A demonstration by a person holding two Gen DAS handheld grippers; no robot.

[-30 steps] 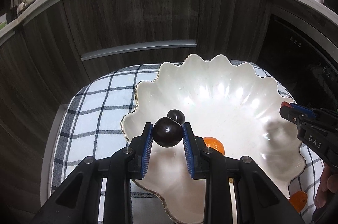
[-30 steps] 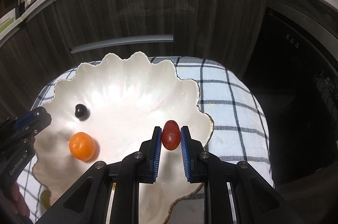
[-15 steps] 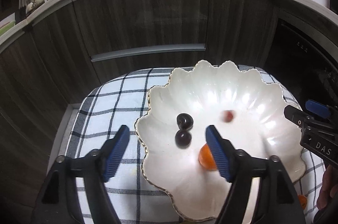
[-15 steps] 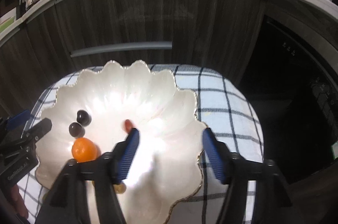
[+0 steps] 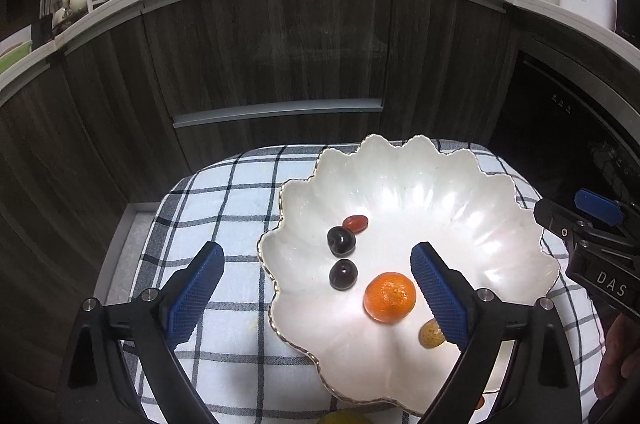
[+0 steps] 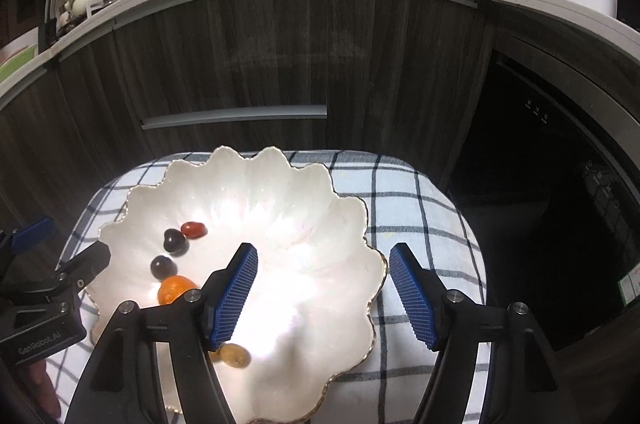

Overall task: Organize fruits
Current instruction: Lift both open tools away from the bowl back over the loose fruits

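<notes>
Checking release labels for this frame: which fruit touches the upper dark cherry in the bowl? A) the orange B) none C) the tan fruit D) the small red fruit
D: the small red fruit sits against the upper dark cherry in the white bowl, while the orange and tan fruit lie apart, nearer the camera.

I see a raised surface covered by a blue-and-white checked cloth. A white scalloped bowl sits directly on the cloth, toward its right side in my left view. A yellow fruit peeks in at the near edge.
</notes>
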